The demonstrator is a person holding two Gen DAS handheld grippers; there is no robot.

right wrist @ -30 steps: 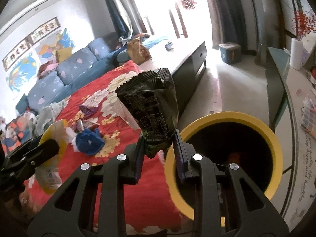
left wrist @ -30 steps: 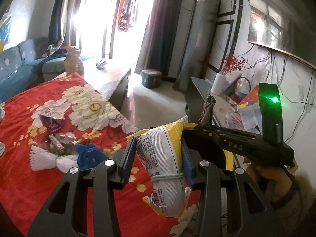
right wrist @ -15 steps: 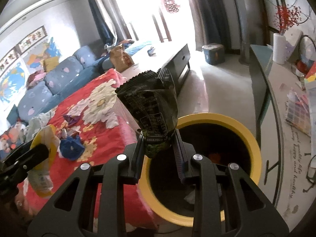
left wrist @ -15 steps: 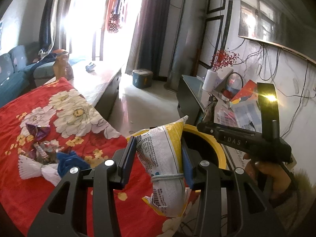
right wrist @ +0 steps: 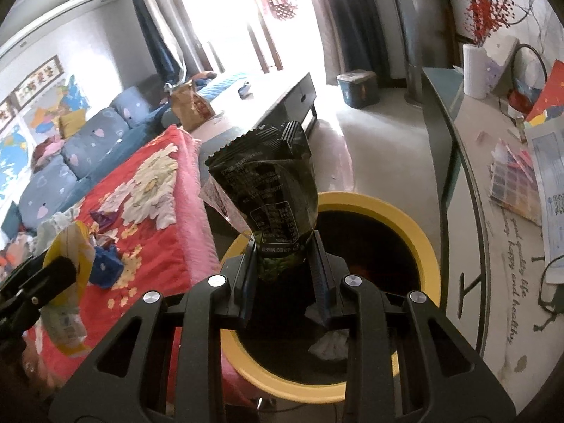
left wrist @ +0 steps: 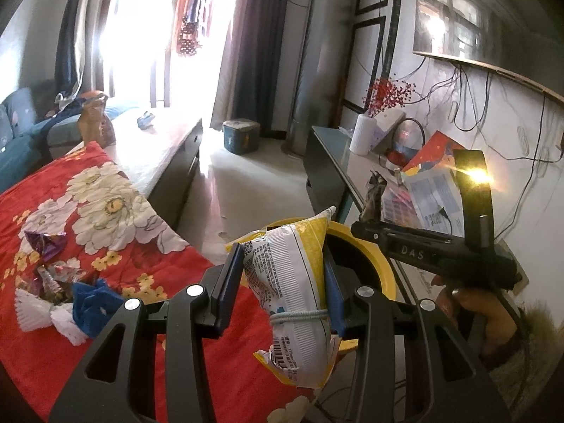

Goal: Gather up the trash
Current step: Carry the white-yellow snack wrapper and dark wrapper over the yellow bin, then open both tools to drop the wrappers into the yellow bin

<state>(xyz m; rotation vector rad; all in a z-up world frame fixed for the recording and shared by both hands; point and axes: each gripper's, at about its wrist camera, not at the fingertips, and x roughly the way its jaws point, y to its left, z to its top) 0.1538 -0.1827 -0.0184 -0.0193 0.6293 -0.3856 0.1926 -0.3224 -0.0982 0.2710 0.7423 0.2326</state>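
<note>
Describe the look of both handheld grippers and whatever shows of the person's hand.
Both grippers, left and right, are matte black with triangular cut-outs, silver screws and blue-edged finger pads. The right one carries "DAS" lettering and a glowing mast. The bare hand emerges from a fur-trimmed cuff.

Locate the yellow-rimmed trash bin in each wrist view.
Left wrist: the yellow-rimmed trash bin sits right of centre, mostly hidden behind the yellow-and-white snack bag.
Right wrist: it fills the lower centre, its opening below the dark green snack bag.
Shared landmark: the red floral blanket beside it.
</note>
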